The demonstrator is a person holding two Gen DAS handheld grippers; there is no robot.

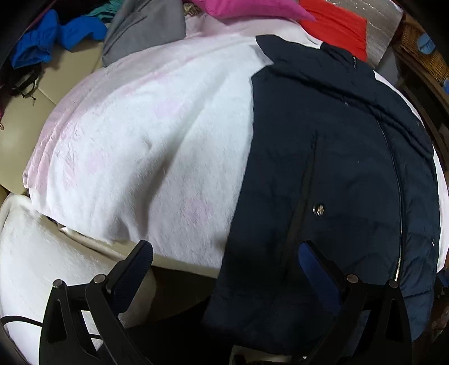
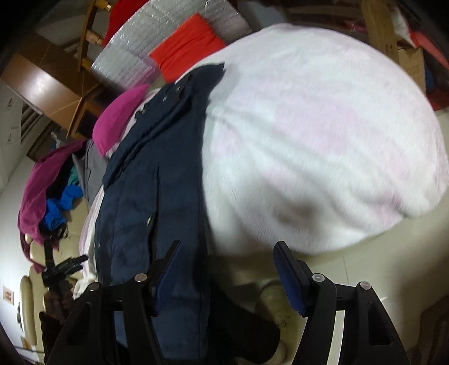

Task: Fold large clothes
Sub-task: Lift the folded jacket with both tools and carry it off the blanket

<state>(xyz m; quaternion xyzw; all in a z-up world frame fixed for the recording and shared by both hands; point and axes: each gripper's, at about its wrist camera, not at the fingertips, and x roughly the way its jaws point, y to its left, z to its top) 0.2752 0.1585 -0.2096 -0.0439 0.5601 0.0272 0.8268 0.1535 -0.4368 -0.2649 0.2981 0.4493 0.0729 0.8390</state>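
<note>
A dark navy padded jacket (image 1: 336,168) lies spread flat on a fluffy white blanket with faint pink markings (image 1: 146,146), which covers a cream-coloured sofa (image 1: 25,112). The jacket has a silver zip running down its front, a metal snap fastener beside a long seam, and a collar end pointing away toward an orange-red cloth (image 1: 336,25) and a magenta one (image 1: 247,8). Its near hem hangs over the blanket's edge. The left gripper (image 1: 224,250) hovers above that hem with its jaws released and wide, one blue-padded finger over the navy fabric, the other over the blanket; nothing is pinched. The right gripper (image 2: 227,250) is likewise spread apart and empty, one finger above the jacket (image 2: 151,196), the other over the blanket's (image 2: 322,134) edge. In the right wrist view the blanket is smeared by motion blur, and the jacket's lower part is cut off behind the gripper frame. A heap of blue, grey and purple clothes (image 2: 56,196) sits at the far end, too jumbled to tell apart, and a dark object at the left edge cannot be identified.
</note>
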